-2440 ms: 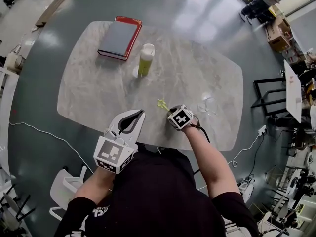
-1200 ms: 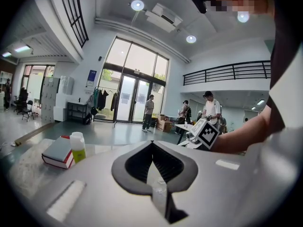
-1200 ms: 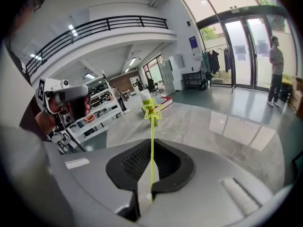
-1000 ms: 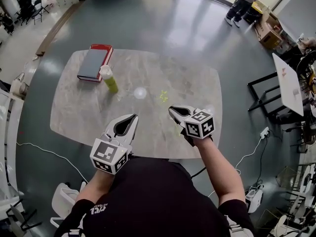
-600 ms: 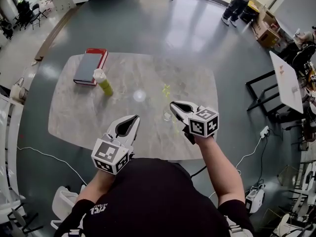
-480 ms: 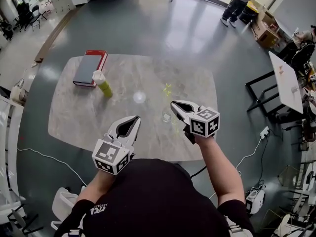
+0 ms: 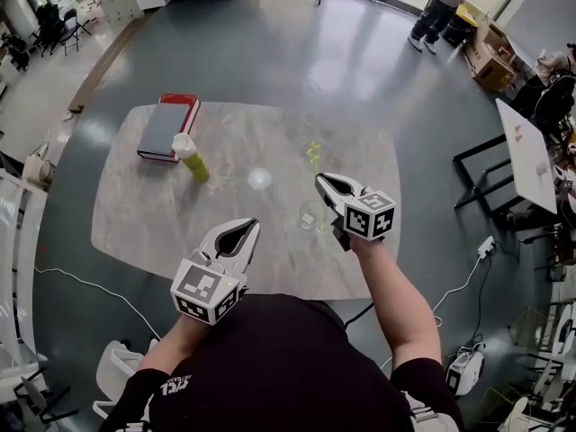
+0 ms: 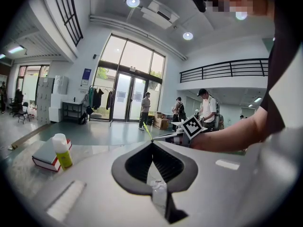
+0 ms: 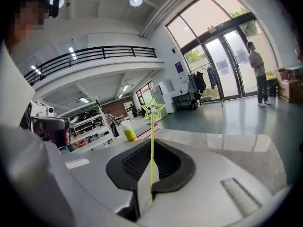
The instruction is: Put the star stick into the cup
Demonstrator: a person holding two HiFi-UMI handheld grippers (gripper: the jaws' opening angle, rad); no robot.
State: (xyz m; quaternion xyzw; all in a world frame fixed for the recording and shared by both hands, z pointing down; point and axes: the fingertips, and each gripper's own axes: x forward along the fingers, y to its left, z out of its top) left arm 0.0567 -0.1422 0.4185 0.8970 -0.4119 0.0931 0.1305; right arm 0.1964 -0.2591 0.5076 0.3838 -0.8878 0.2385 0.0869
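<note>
A thin yellow-green star stick [image 7: 313,151] is pinched in my right gripper [image 7: 321,180], which is shut on its lower end. In the right gripper view the stick [image 9: 152,150] rises straight out of the closed jaws, its star [image 9: 152,109] at the top. A small clear cup [image 7: 309,216] stands on the marble table [image 7: 144,214], just left of the right gripper's body. My left gripper [image 7: 252,224] hovers over the table's near edge, shut and holding nothing; its own view shows the jaws [image 8: 152,143] meeting tip to tip.
A yellow bottle with a white cap [image 7: 191,157] stands beside a red-edged grey book [image 7: 166,126] at the table's far left. A small white disc [image 7: 259,179] lies mid-table. People stand far off across the hall [image 7: 441,3].
The right gripper has come up off the table with the star stick and moved slightly farther out, beside the cup. The left gripper has hardly moved.
</note>
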